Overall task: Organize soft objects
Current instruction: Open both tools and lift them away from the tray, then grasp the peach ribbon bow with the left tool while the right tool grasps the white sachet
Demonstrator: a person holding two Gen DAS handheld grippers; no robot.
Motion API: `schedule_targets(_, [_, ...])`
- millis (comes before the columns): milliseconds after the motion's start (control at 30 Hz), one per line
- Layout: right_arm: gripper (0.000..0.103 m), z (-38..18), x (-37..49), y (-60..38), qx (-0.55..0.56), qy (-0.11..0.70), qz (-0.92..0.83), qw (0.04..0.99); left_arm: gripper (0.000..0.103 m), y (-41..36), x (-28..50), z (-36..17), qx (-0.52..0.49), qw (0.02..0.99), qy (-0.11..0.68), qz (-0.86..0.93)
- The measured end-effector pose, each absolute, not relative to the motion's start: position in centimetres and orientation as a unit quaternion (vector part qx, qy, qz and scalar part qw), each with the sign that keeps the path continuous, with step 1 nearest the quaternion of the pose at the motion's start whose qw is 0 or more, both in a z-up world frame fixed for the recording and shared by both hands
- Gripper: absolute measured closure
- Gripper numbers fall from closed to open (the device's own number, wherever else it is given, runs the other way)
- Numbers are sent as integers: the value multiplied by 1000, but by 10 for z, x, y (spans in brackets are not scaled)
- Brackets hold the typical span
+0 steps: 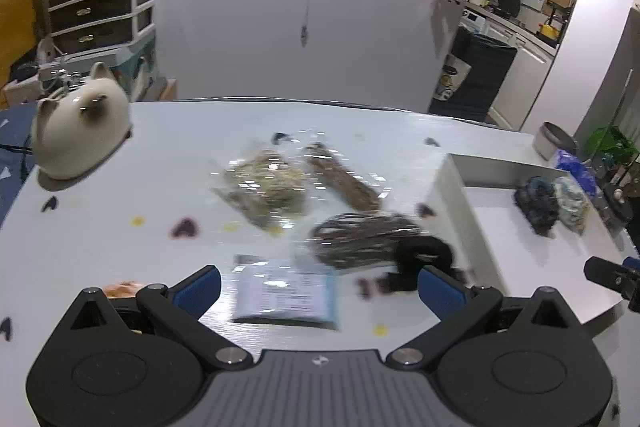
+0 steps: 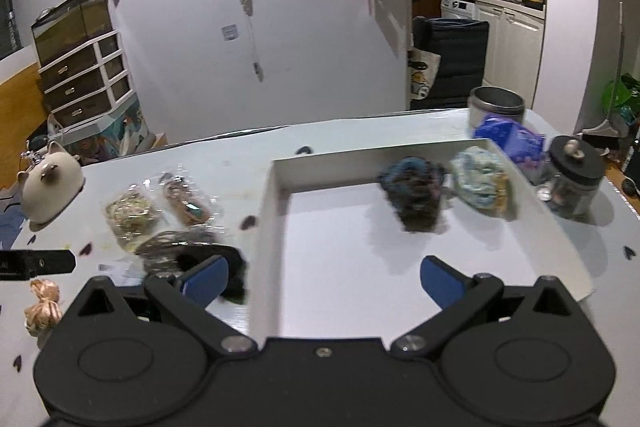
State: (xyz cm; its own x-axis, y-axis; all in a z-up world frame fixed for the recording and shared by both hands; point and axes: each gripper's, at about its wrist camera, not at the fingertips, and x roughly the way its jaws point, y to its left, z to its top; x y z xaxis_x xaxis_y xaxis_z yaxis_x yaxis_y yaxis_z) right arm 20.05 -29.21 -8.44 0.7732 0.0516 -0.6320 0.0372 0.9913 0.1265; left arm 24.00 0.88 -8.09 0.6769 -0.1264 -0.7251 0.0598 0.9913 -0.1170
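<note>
Two soft bundles sit in the tray [image 2: 276, 187]; several wait outside.
A dark bundle [image 2: 414, 191] and a pale one [image 2: 482, 183] lie at its far end. Bagged bundles [image 1: 266, 187], a dark coil [image 1: 360, 237] and a packet [image 1: 286, 293] lie on the counter [image 1: 120, 247]. Left gripper [image 1: 320, 291] and right gripper [image 2: 324, 279] are spread wide, empty.

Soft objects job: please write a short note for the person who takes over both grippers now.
Left gripper: open, empty, above the flat blue-edged packet.
Right gripper: open, empty, over the white tray.
Done: dark blue scrunchie and pale blue scrunchie lie in the tray.
Left on the table: two clear bags, dark cord bundle, black scrunchie, the packet, peach ribbon.
</note>
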Motion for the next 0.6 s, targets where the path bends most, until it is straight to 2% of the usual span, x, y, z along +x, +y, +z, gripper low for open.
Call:
schedule_targets(367, [0, -86, 215, -219, 62, 356, 31, 932, 0, 80, 238, -119, -17, 914, 406, -16])
schedule_targets(600, [0, -88, 223, -187, 65, 373, 44, 924, 0, 116, 228, -144, -49, 906, 421, 22])
